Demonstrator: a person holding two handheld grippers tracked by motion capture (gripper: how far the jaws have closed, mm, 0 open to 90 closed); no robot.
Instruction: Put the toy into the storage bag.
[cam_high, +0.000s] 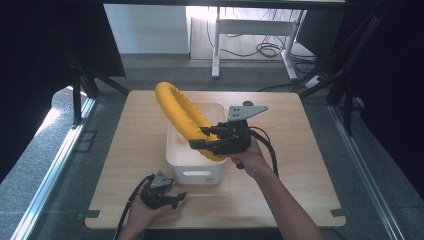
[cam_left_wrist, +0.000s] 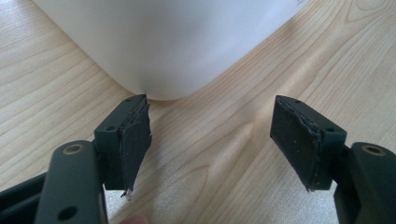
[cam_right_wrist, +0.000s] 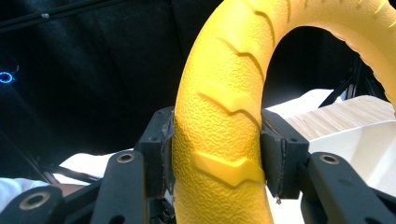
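Observation:
A yellow textured ring (cam_high: 181, 111) stands tilted over the white bin (cam_high: 177, 150) at the table's middle. My right gripper (cam_high: 201, 138) is shut on the ring's near side; in the right gripper view both pads press the yellow ring (cam_right_wrist: 219, 121). My left gripper (cam_high: 176, 197) rests low on the table in front of the bin, open, nothing between its jaws. The left gripper view has the white bin's rounded corner (cam_left_wrist: 163, 46) just beyond the left gripper (cam_left_wrist: 210, 144).
The wooden table (cam_high: 300, 150) has bare room to the right and left of the bin. Black stands and cables flank the table. A white desk frame (cam_high: 250, 30) stands on the floor behind.

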